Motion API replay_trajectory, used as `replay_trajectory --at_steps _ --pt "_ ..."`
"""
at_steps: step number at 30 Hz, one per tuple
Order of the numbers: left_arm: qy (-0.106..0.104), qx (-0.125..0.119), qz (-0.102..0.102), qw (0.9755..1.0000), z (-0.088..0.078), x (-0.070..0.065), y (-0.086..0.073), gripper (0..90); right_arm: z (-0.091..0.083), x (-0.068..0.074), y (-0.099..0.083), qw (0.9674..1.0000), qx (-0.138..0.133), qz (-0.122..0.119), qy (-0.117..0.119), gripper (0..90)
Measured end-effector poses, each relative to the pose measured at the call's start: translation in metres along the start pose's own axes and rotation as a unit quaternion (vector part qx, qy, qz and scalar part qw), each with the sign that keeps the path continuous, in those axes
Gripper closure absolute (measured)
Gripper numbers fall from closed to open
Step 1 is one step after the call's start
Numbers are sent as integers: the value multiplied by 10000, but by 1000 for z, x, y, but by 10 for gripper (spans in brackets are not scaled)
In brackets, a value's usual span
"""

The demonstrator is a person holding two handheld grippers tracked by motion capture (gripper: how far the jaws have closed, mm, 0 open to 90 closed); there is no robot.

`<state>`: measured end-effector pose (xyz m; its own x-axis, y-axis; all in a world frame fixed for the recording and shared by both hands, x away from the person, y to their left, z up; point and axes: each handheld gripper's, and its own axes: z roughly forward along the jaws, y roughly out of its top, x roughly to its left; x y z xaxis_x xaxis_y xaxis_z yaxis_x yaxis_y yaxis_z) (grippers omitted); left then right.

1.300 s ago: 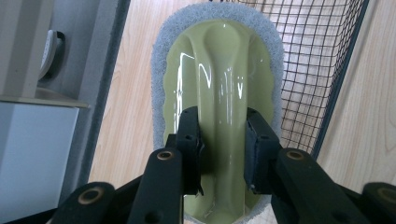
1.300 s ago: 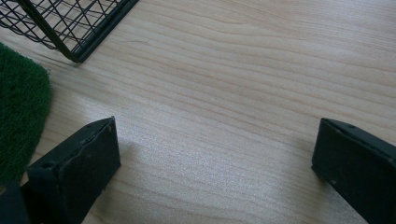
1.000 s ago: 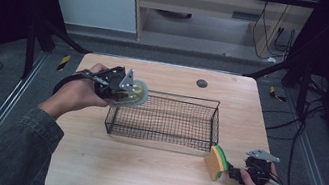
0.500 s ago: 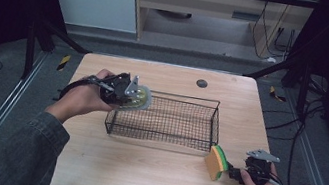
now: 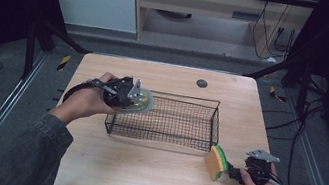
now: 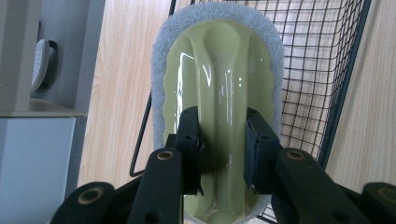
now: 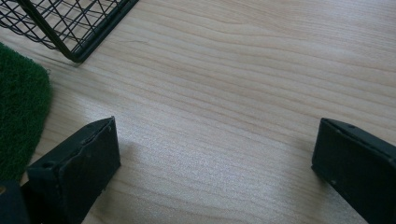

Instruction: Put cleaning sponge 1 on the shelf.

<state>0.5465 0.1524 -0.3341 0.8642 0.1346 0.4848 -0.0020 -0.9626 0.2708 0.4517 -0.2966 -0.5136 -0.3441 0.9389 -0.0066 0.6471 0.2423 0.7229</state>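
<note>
A pale green scrubber (image 6: 219,60) with a grey-white pad around its rim is held by its raised handle. My left gripper (image 6: 222,135) is shut on that handle. In the high view the left gripper (image 5: 132,98) holds the scrubber (image 5: 143,101) over the left end of the black wire basket (image 5: 213,123). A yellow sponge with a green face (image 5: 216,162) stands on edge by the basket's near right corner. My right gripper (image 5: 235,174) rests on the table just right of it, and in its own view the right gripper (image 7: 217,149) is open with bare wood between its jaws.
A small dark disc (image 5: 201,83) lies near the table's far edge. The basket's mesh (image 6: 317,56) lies right behind the scrubber. The sponge's green face (image 7: 18,116) sits at the left of the right gripper view. The wooden table (image 5: 138,179) ends close in front of both hands.
My left hand has carried the scrubber a little to the right, from beside the basket's left end to over its rim. The right gripper and the sponge have stayed put.
</note>
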Motion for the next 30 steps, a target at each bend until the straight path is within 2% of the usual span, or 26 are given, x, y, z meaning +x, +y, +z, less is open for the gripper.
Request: replay_trajectory --at_steps 7,14,30 --pt "-42 31 -44 10000 6 -1 -1 707 0 0 0 10000 -7 18 9 12" --pt "-181 110 -59 9998 18 -3 -6 707 0 0 0 10000 -3 5 3 12" --pt "-390 175 -12 9991 34 -8 -4 707 0 1 0 10000 -3 24 26 12"
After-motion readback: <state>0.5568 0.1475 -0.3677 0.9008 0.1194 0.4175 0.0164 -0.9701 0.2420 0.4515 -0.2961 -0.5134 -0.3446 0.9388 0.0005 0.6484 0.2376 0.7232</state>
